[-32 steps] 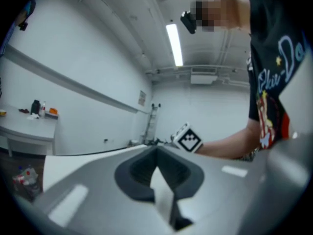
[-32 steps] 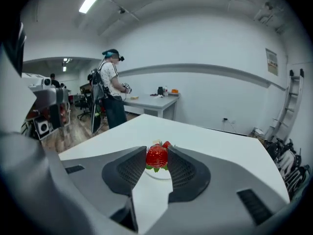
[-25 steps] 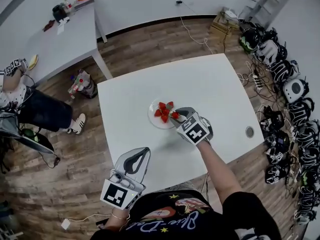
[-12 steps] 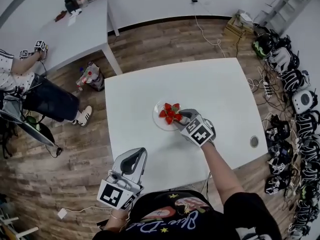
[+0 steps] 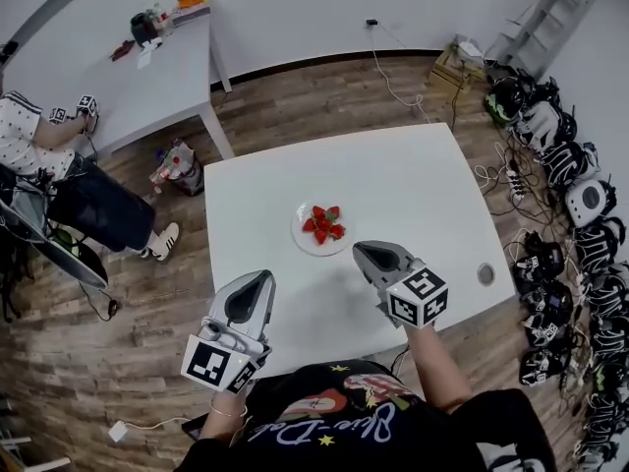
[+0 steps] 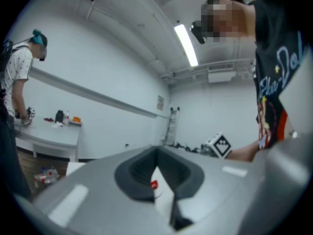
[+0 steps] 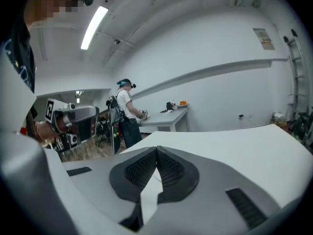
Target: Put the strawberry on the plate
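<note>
Well, the strawberries (image 5: 323,223) lie in a small red heap on the plate (image 5: 301,239), which sits near the middle of the white table (image 5: 423,175). In the head view they run together and I cannot count them. My right gripper (image 5: 360,251) hangs just right of the plate and nearer to me, apart from it, its jaws pressed together with nothing between them. My left gripper (image 5: 257,281) hangs well left of the plate and nearer to me, its jaws also closed tip to tip and empty. Through the slit below those tips, the left gripper view shows only a red sliver of the strawberries; the jaws block the plate itself.
</note>
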